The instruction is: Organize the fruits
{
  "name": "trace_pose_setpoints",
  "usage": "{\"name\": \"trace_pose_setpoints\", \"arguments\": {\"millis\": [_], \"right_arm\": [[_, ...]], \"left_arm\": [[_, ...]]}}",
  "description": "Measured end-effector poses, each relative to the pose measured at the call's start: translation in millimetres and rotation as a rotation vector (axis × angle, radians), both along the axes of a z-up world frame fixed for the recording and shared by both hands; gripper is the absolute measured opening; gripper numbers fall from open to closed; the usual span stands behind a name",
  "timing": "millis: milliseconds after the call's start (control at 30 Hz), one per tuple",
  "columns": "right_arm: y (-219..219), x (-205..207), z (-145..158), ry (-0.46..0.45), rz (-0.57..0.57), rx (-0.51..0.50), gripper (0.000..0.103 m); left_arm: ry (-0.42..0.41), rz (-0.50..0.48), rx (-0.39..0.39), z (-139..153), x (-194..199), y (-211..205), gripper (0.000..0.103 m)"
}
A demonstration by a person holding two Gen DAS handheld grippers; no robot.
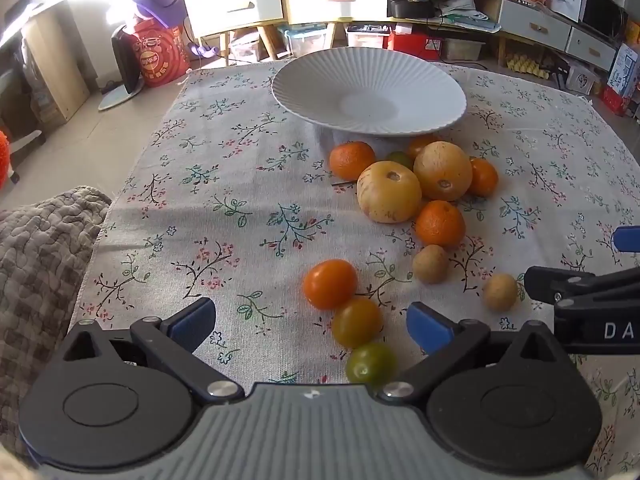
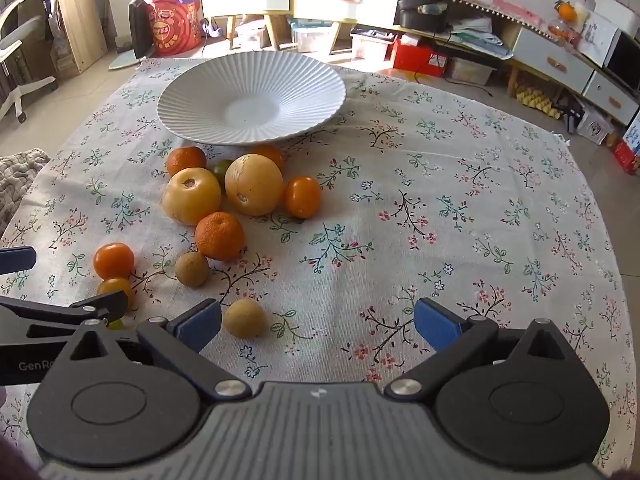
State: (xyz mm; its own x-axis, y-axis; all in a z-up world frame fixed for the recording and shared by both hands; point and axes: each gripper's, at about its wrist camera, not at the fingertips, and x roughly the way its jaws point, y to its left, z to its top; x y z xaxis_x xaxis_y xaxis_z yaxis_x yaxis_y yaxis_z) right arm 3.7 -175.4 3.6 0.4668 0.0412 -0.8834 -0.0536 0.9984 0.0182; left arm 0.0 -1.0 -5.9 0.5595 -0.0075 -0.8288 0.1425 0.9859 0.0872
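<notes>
A white ribbed plate (image 1: 320,80) (image 2: 192,96) stands empty at the far side of the floral cloth. In front of it lies a cluster of fruit: two big yellow melons (image 1: 389,192) (image 2: 253,184), tangerines (image 1: 440,223) (image 2: 219,235), orange tomatoes (image 1: 329,283) (image 2: 113,260), a yellow tomato (image 1: 357,322), a green tomato (image 1: 370,364) and small brown fruits (image 1: 430,263) (image 2: 244,317). My left gripper (image 1: 311,320) is open, with the tomatoes between its fingers. My right gripper (image 2: 318,322) is open, its left pad next to a small brown fruit.
The floral tablecloth (image 2: 440,220) covers the table. A quilted blanket (image 1: 40,248) lies at the left edge. Cabinets, boxes and a red bag (image 1: 160,56) stand on the floor beyond. The right gripper shows at the right edge of the left wrist view (image 1: 580,292).
</notes>
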Motion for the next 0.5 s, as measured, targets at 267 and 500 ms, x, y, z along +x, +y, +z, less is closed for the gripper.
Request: {"name": "trace_pose_setpoints", "arguments": {"millis": [267,500], "right_arm": [[2.1,1.0,-0.2,0.003,0.008,-0.005,0.103],[4.2,0.8,0.1,0.002,0.015,-0.008,0.103]], "left_arm": [[0.002,0.002,-0.005,-0.5,-0.3,1.1,0.101],[0.001,0.003,-0.005,-0.5,-0.5,1.8,0.101]]}}
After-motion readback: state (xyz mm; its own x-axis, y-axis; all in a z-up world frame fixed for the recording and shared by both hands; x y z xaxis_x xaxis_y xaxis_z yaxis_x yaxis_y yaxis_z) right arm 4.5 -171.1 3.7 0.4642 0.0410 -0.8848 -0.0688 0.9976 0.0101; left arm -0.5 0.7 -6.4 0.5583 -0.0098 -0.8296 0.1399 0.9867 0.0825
